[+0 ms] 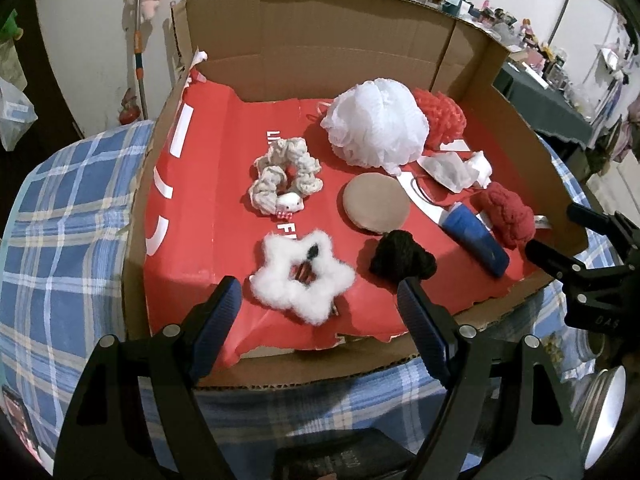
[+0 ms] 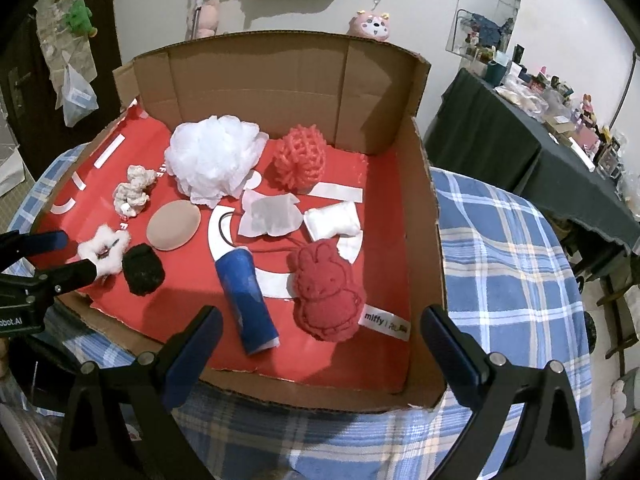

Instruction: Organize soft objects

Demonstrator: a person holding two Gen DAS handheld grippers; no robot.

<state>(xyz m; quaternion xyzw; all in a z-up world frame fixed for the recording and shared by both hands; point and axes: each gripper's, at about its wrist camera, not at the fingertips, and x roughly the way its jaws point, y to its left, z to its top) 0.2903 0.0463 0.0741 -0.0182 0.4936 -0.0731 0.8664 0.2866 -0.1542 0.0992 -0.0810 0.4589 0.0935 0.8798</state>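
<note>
**Ana:** Left wrist view puts us right over the cardboard box (image 1: 516,128), which sits on the plaid-covered bench (image 1: 68,248). The left gripper (image 1: 320,292) has its jaws spread wide with nothing between the pads, hanging just above the fluffy white star scrunchie (image 1: 306,276) at the near edge.

**Ben:** And the right gripper (image 2: 322,332) is the same story: jaws apart, empty, poised over the blue roll (image 2: 246,300) and the red bunny plush (image 2: 326,292).

**Ana:** My read is that each one is lined up on the nearest soft piece, so neither has to reach across the other.

**Ben:** Makes sense. Everything lies loose on the red liner, one layer deep, nothing stacked. The white bath pouf (image 2: 214,160) and the red mesh pouf (image 2: 300,158) are at the back, touching in the left view.

**Ana:** Middle ground holds the cream scrunchie (image 1: 286,174) and the tan round sponge (image 1: 376,202), with the black knitted lump (image 1: 402,258) just beside the star.

**Ben:** All squashy, light stuff; that star looks like it will flatten under the pads.
</note>
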